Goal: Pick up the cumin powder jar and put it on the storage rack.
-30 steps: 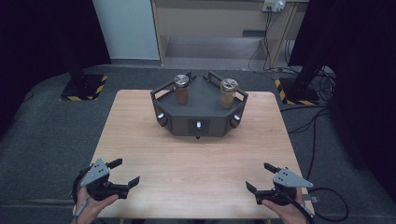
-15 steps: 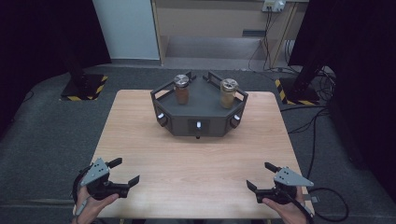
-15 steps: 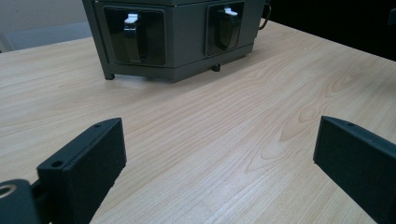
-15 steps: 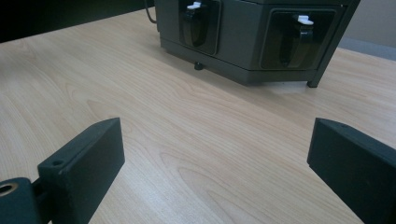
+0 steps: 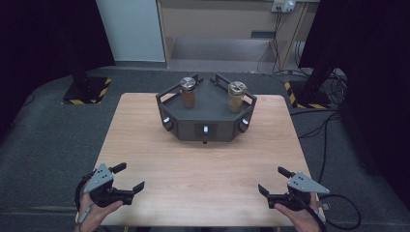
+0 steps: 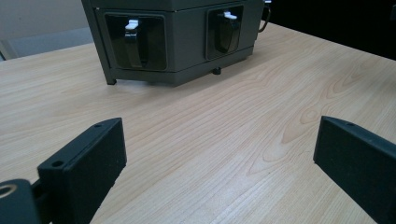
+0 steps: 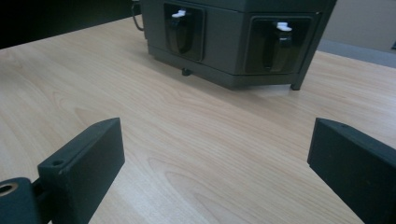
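no text, label, brand or number can be read anywhere. the dark grey unit [image 5: 205, 113] at the far middle of the table [image 5: 203, 169] carries small white marks on its near faces, seen closer in the left gripper view [image 6: 175, 39] and the right gripper view [image 7: 238, 39], but they are plain tabs without lettering. the yellow-and-black striped plates on the floor, far left [image 5: 87, 89] and far right [image 5: 302, 94], are only hazard striping, no words.

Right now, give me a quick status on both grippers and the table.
Left gripper open, right gripper open, both empty at the near edge. Two jars upright on the dark stand, mid-table. Bare wood between.
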Demonstrator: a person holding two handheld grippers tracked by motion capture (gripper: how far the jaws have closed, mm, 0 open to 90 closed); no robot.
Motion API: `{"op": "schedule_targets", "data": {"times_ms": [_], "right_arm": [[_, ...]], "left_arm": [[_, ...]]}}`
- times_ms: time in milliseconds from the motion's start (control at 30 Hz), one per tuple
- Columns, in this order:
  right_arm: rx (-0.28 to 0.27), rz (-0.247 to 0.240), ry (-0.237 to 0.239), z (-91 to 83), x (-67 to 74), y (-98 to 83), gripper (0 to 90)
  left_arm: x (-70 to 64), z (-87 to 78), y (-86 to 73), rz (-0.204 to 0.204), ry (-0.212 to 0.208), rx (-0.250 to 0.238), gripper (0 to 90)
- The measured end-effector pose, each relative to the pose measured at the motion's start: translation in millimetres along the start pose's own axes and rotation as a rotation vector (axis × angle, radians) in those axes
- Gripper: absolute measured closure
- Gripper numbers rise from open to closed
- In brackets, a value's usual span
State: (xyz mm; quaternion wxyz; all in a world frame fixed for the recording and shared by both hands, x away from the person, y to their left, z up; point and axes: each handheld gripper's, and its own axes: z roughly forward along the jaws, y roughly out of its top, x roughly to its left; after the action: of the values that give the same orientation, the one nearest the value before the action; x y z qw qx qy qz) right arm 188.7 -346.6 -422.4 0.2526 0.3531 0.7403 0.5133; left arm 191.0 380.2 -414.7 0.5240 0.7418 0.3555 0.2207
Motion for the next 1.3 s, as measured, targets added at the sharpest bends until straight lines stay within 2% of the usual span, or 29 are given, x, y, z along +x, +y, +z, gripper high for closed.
{"op": "schedule_targets", "data": {"times_ms": [267, 467, 700, 933, 1300], "right_arm": [[-0.008, 0.013, -0.029, -3.4, -1.5, -2.2, 4.2], [-0.019, 0.022, -0.046, -3.1, -4.6, -3.7, 4.0], [-0.049, 0.029, -0.034, -2.2, -8.0, -5.1, 3.7], [-0.069, 0.038, -0.022, 0.3, -9.3, -5.3, 3.3], [-0.069, 0.037, -0.017, -0.2, -8.4, -5.6, 3.3]], "left_arm": [[1.1, -4.3, -4.0, -0.031, 0.037, -0.026, 1.6], [1.1, -3.3, -3.5, -0.029, 0.051, -0.029, 1.6], [2.7, -0.6, -1.0, -0.005, 0.041, -0.04, 1.6], [2.3, -1.7, -1.6, -0.009, 0.05, -0.049, 1.5], [1.2, -2.7, -1.9, -0.012, 0.05, -0.05, 1.5]]}}
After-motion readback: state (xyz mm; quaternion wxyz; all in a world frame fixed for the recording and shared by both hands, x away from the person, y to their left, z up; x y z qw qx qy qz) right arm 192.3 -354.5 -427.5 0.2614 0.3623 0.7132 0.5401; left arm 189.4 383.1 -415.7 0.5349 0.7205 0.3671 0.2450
